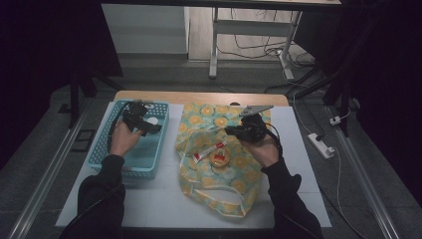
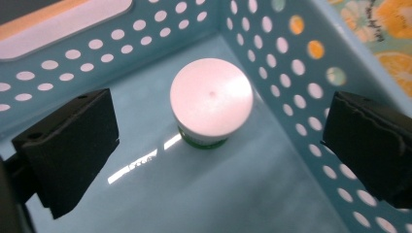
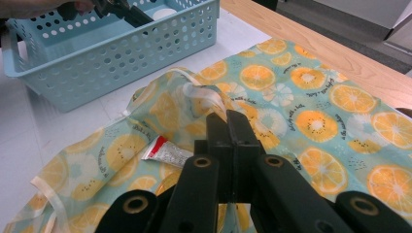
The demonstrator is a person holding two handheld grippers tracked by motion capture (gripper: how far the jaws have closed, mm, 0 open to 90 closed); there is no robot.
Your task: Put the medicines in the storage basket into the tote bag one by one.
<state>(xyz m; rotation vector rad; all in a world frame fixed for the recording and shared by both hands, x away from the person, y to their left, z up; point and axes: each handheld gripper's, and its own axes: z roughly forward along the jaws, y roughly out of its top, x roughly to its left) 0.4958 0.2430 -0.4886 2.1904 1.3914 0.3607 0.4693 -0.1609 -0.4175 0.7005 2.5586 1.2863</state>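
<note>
Tongs at work over basket and bag on the table.
Left tongs (image 2: 214, 145) hang released inside the blue basket (image 1: 102, 149), jaws wide apart on either side of a white-lidded jar (image 2: 211, 99) standing upright on the basket floor near its 1 o'clock corner, neither jaw touching it. Right tongs (image 3: 227, 127) are clenched on the fabric of the orange-print bag (image 3: 311, 111), pinching a fold at its opening. Bag lies at 3 o'clock of the basket, just beside it. Inside the bag's mouth a red-and-white tube (image 1: 209, 150) lies, and a round yellow tin (image 1: 219, 159) touches it at 5 o'clock.
</note>
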